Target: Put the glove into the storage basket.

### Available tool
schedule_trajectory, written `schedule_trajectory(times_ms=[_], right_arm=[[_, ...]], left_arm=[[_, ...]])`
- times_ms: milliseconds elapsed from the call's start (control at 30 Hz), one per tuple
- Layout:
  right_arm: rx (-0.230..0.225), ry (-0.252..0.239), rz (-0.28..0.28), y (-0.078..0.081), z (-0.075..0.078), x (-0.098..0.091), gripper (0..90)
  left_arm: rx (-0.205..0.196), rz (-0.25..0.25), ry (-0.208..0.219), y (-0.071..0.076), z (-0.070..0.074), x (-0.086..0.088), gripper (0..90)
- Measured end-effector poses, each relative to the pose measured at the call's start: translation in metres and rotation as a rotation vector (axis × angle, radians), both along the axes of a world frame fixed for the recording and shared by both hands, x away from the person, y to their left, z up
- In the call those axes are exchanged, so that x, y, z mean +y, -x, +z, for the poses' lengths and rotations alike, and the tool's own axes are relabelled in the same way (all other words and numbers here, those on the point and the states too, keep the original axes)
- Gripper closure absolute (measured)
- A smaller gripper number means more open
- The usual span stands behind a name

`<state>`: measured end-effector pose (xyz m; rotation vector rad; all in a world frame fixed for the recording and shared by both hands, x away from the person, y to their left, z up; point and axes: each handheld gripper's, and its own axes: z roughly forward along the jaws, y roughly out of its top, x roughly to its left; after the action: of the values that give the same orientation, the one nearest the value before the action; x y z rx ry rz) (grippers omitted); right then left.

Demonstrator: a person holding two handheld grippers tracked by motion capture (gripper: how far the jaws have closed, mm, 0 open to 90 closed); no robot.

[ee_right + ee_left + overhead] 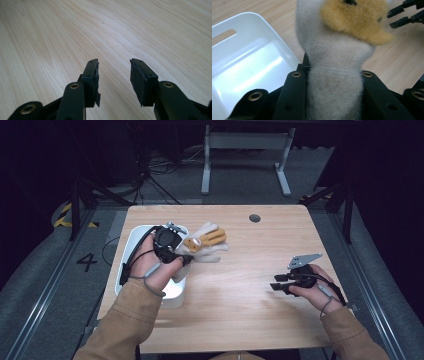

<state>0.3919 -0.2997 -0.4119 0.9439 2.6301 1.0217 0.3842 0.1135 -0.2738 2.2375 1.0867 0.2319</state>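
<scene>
Item: my left claw (183, 254) was pinched on the cuff of a cream glove (206, 245) with tan patches, held above the counter (240, 285) just right of the white bin (131, 250); the fingers pointed away from me. Item: my right claw (278, 283) stood spread and empty, low over bare counter, well apart from the glove.

A white tub (131, 251) is sitting at the left edge of the wooden table (240, 270). A grey desk frame (245, 155) is standing on the floor beyond the table.
</scene>
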Motion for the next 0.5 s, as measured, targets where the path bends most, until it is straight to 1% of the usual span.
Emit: schedule_trajectory(times_ms=[167,233,267,300,333,367,400,500], right_arm=[[0.002,-0.008,-0.022,0.002,-0.001,-0.006,58.9],[0.008,-0.007,-0.032,0.003,-0.002,-0.009,58.7],[0.009,-0.009,-0.036,0.004,-0.003,-0.009,58.5],[0.011,-0.016,-0.038,0.005,-0.002,-0.011,58.1],[0.011,-0.016,-0.038,0.005,-0.002,-0.011,58.1],[0.009,-0.020,-0.040,0.006,-0.002,-0.012,58.1],[0.009,-0.020,-0.040,0.006,-0.002,-0.012,58.1],[0.008,-0.024,-0.046,0.007,-0.001,-0.014,58.1]], left_arm=[[-0.013,0.037,0.033,-0.003,0.003,0.012,71.4],[-0.010,0.046,0.033,-0.006,0.003,0.016,71.3],[0.000,0.052,0.035,-0.008,0.002,0.019,71.3],[0.000,0.067,0.030,-0.009,0.001,0.022,71.3],[0.000,0.067,0.030,-0.009,0.001,0.022,71.3],[-0.005,0.100,0.041,-0.010,0.001,0.027,71.3],[-0.005,0.100,0.041,-0.010,0.001,0.027,71.3],[-0.008,0.141,0.059,-0.010,0.001,0.034,71.3]])
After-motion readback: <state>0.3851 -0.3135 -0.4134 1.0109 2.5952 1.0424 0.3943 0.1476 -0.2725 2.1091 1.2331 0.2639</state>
